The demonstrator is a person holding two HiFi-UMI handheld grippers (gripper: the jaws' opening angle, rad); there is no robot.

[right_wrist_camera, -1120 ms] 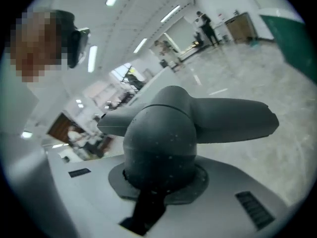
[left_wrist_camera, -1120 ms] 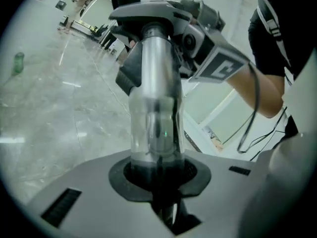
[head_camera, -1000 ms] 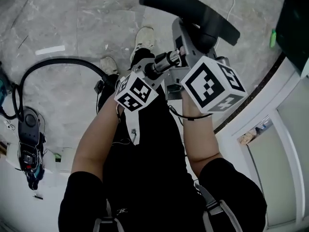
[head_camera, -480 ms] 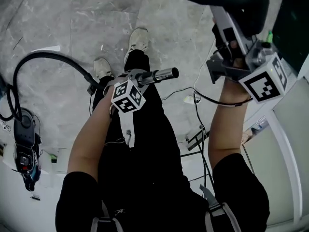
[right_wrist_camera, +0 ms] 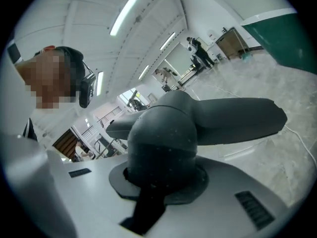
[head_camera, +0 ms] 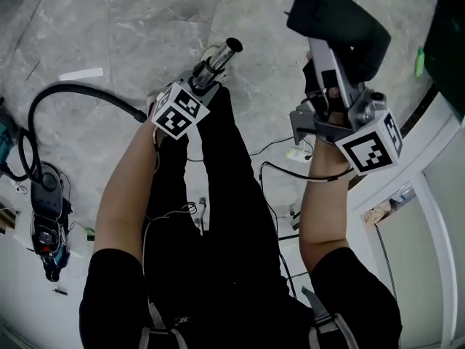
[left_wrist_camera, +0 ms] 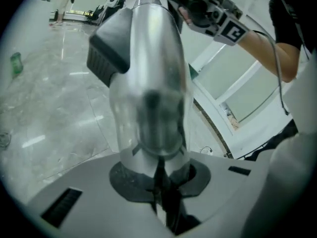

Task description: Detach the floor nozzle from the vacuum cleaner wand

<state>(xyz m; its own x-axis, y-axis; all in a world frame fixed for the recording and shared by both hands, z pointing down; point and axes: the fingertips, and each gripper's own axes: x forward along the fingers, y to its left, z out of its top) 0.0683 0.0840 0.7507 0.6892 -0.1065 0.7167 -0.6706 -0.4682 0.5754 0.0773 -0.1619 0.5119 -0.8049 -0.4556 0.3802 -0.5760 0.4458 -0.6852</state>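
The left gripper's [left_wrist_camera: 158, 185] jaws are closed tight on the silver wand [left_wrist_camera: 151, 78]. The tube starts right between them and runs straight away from the camera, with a dark block [left_wrist_camera: 106, 53] on its left side. From the head view the left gripper [head_camera: 196, 86] points forward and down over the grey stone floor [head_camera: 102, 27]. The wand [head_camera: 218, 58] sticks out past the jaws and ends in a bare open mouth.

The right gripper's [right_wrist_camera: 158, 182] jaws are clamped on the rounded dark neck of the floor nozzle [right_wrist_camera: 198, 118]. The neck fills the gap between them, and the nozzle's wide flat head spreads crosswise beyond it. In the head view the right gripper [head_camera: 325, 78] is held up at the right, marker cube [head_camera: 367, 150] toward the person. The floor nozzle [head_camera: 338, 19] sits above and ahead of the jaws.

The floor nozzle and the wand's open end are well apart, with nothing joining them. The left gripper view shows the nozzle off at its upper right. A dark hose [head_camera: 69, 93] curves across the floor at the left, reaching toward the wand's rear.
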